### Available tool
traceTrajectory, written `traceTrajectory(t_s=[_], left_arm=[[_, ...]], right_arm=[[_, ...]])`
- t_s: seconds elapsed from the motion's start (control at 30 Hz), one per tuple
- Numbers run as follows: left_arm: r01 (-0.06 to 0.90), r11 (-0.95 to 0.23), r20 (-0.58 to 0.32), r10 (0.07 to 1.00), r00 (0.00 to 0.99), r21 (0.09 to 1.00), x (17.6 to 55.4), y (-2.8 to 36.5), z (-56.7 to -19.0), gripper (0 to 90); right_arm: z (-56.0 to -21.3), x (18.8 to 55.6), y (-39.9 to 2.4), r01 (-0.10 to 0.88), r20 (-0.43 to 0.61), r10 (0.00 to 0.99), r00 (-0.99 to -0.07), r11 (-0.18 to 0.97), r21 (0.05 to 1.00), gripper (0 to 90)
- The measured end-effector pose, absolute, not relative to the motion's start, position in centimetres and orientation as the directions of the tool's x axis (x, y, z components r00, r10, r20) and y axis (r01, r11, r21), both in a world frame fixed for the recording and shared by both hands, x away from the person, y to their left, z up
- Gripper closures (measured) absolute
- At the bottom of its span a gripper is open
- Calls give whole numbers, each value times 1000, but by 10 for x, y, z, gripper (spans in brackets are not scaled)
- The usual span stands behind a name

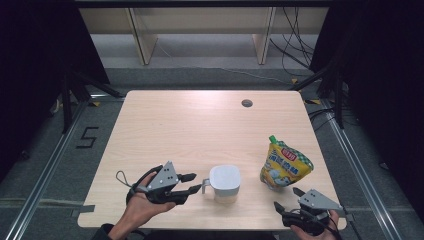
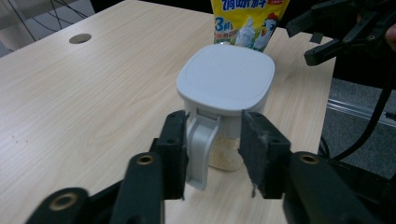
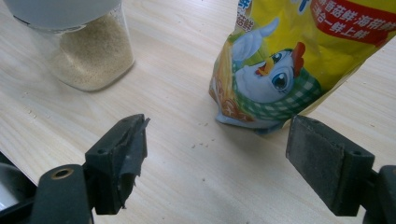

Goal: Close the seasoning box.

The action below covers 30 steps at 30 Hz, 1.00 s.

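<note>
High view: my left tool (image 1: pixel 191 183) sits at the near left of the desk (image 1: pixel 200 125), jaws apart around the white handle (image 1: pixel 205 186) of a lidded jar (image 1: pixel 224 183); my right tool (image 1: pixel 289 198) rests at the near right corner, jaws wide apart with nothing between them, just short of a yellow pouch (image 1: pixel 285 165) standing upright with a green cap. Jar stands near the front edge, midway between both tools. Desk is pale wood grain with a round cable hole (image 1: pixel 246 103) at the far side; grey floor, black curtains, cables beyond. Left tool view: jar (image 2: pixel 225 93) has a rounded-square white lid, clear body, pale granules inside; handle (image 2: pixel 201 149) hangs between the jaws, touching the left one, clear of the right, not clamped. My right tool (image 2: pixel 322 35) shows top right. Right tool view: granules fill the jar (image 3: pixel 88 56) low down; pouch (image 3: pixel 289 60) bears a cartoon chick; crumbs on the desk (image 3: pixel 187 177).
</note>
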<state>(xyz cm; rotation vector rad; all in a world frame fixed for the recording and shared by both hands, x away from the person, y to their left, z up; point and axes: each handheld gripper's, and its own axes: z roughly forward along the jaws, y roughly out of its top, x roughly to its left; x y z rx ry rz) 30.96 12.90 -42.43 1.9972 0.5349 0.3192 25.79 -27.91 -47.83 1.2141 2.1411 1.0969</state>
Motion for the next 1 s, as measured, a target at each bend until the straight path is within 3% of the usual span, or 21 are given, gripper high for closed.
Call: traceTrajectory(t_s=[0.07, 0.23, 0.8, 1.0], left_arm=[[256, -390, -20, 515, 857, 884, 310, 135, -428, 491], [290, -370, -50, 539, 841, 882, 307, 143, -438, 400], [313, -449, -10, 559, 829, 837, 292, 165, -477, 306], [353, -443, -39, 578, 815, 824, 282, 166, -485, 263]], right_arm=[[-479, 261, -282, 460, -47, 844, -534, 337, 821, 214], [-479, 261, -281, 471, -32, 839, -543, 336, 816, 213], [-480, 261, -279, 477, -24, 828, -561, 347, 807, 212], [-480, 260, -278, 476, -31, 832, -554, 347, 808, 211]])
